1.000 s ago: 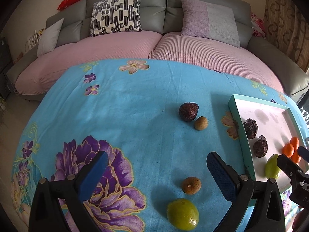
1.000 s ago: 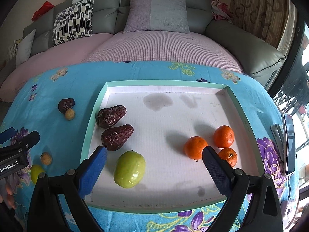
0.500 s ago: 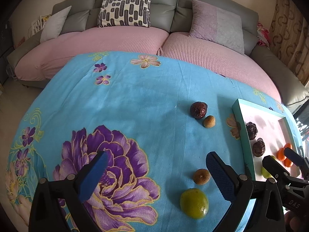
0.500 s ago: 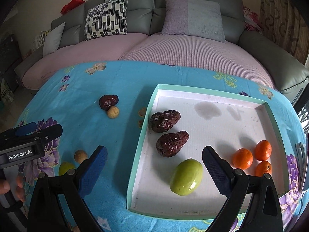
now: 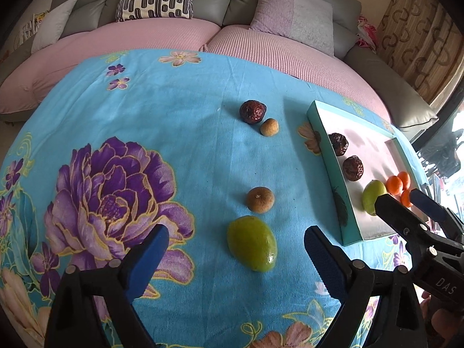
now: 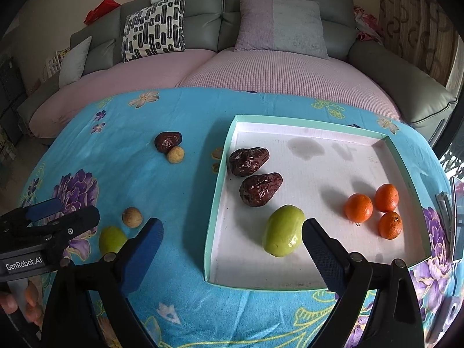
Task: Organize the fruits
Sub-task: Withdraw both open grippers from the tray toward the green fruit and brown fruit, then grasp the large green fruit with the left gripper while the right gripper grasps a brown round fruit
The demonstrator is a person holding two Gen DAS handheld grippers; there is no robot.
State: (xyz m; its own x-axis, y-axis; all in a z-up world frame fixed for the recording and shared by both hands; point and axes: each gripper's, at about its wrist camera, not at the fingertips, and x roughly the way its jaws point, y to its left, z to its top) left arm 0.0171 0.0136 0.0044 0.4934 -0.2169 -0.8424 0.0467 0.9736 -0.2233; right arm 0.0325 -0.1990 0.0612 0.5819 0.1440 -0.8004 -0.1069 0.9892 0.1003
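A teal-rimmed white tray [image 6: 220, 174] holds two dark dates [image 6: 248, 161], a green fruit [image 6: 282, 230] and three small oranges [image 6: 358, 207]. On the blue cloth lie a green fruit [image 5: 251, 243], a brown round fruit [image 5: 260, 199], a dark date [image 5: 252, 111] and a tan round fruit [image 5: 269, 127]. My left gripper [image 5: 236, 250] is open and empty, its fingers on either side of the green fruit on the cloth. My right gripper [image 6: 232, 242] is open and empty above the tray's near left corner.
The table wears a blue floral cloth [image 5: 130, 133]. A grey sofa with pink seat covers [image 6: 261, 69] and cushions stands behind it. A phone-like object [image 6: 456, 217] lies at the table's right edge. The tray [image 5: 327, 162] shows at the right in the left wrist view.
My left gripper has moved forward and down towards the green fruit on the cloth. My right gripper has shifted left, off the tray's middle towards its left corner.
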